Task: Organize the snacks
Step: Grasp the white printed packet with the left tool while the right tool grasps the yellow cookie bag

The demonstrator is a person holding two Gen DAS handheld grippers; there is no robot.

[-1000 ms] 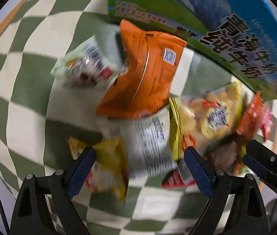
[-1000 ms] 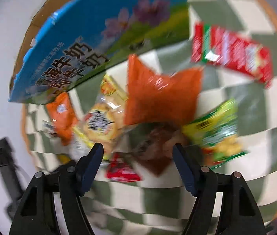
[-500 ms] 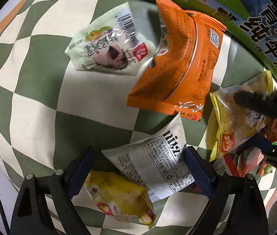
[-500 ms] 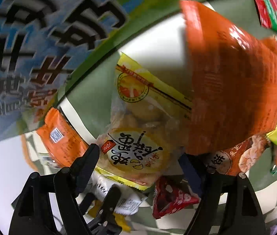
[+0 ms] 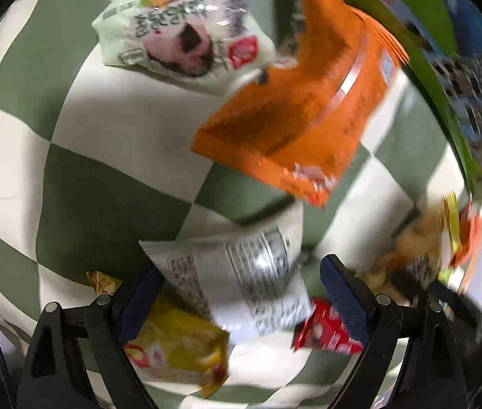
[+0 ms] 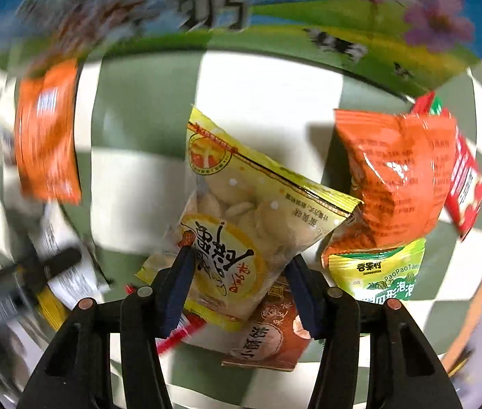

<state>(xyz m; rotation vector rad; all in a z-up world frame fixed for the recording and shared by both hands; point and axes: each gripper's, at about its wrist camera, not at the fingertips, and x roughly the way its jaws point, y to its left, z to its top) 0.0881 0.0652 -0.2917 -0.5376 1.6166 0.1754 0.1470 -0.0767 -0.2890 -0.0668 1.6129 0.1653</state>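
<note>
Snack packets gripped and straddled on a checked cloth

The right gripper (image 6: 239, 279), its jaws just closing, is pinched on the yellow biscuit bag (image 6: 241, 225) at lower centre. The left gripper (image 5: 237, 293) is held spread over a white packet (image 5: 241, 272). Bare green-and-cream cloth (image 5: 70, 177) is left open at mid-left, bounded upper right by the milk carton (image 5: 445, 51).
</note>
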